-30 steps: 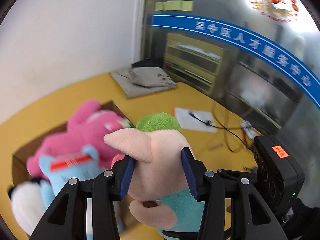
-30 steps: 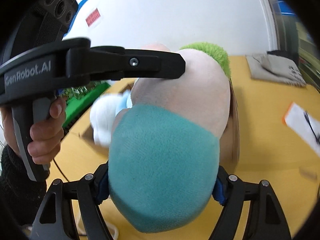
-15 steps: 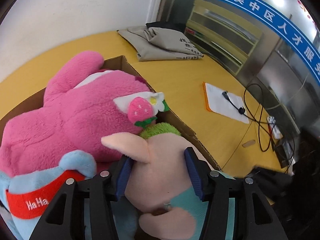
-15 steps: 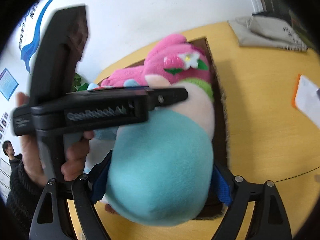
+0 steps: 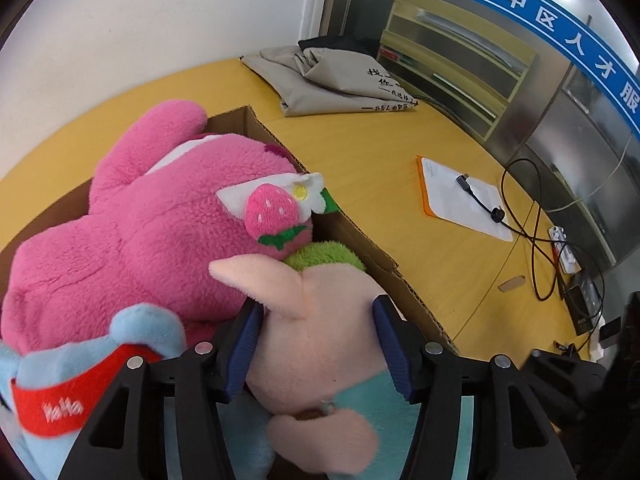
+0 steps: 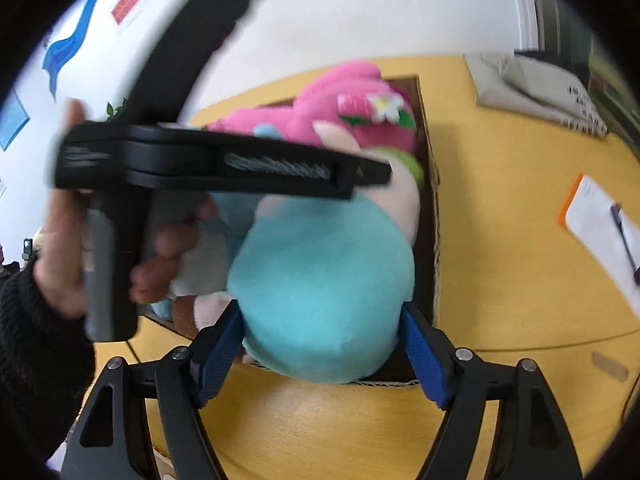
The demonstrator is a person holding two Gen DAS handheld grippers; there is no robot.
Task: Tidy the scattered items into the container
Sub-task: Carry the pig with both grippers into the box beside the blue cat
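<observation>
A plush pig (image 5: 320, 332) with pink head, green tuft and teal body (image 6: 324, 300) is held by both grippers. My left gripper (image 5: 316, 344) is shut on its head; my right gripper (image 6: 320, 344) is shut on its teal body. The pig hangs over the near right corner of the cardboard box (image 5: 360, 240), also seen from the right wrist (image 6: 434, 216). In the box lie a pink plush (image 5: 160, 232) with a strawberry ear (image 5: 272, 208) and a light blue plush (image 5: 80, 384) with a red band. The left gripper's body crosses the right wrist view (image 6: 224, 164).
The yellow table (image 5: 400, 152) holds a folded grey bag (image 5: 332, 76) at the back, a white pouch with an orange edge (image 5: 460, 200), black cables (image 5: 536, 240) and a power strip at the right. A white wall stands behind.
Both grippers have carried the pig down toward the box; its head now rests against the pink plush. Both stay shut on it.
</observation>
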